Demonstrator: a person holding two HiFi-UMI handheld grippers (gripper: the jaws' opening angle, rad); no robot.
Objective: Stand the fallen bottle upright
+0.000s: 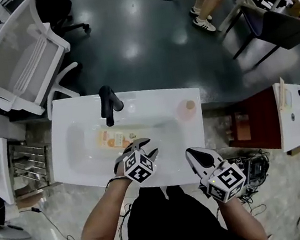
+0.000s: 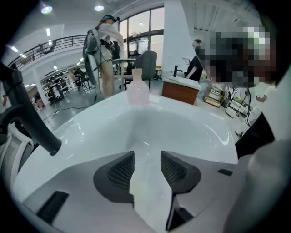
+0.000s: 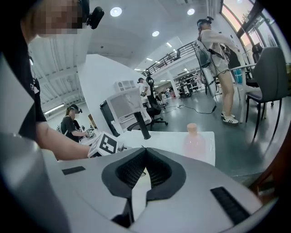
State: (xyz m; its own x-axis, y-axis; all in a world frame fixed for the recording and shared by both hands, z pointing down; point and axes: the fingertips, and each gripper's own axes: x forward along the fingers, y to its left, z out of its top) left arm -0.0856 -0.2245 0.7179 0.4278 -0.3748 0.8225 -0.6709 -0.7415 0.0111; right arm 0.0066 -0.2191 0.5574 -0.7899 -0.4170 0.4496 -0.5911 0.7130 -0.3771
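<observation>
A bottle with an orange label (image 1: 115,138) lies on its side in the white sink basin (image 1: 76,150). My left gripper (image 1: 145,147) hovers over the basin just right of the bottle's near end, jaws open with nothing between them. In the left gripper view the left gripper (image 2: 147,154) frames only bare white basin, and the fallen bottle is out of sight. My right gripper (image 1: 192,153) is at the sink's front edge, to the right, jaws shut and empty; the right gripper view shows its tips (image 3: 145,150) touching.
A black faucet (image 1: 108,104) rises at the sink's back rim. A pale pink bottle (image 1: 186,109) stands upright on the back right corner. A white chair (image 1: 20,55) stands far left, a person's legs (image 1: 203,2) beyond, and a red-brown cabinet (image 1: 259,122) right.
</observation>
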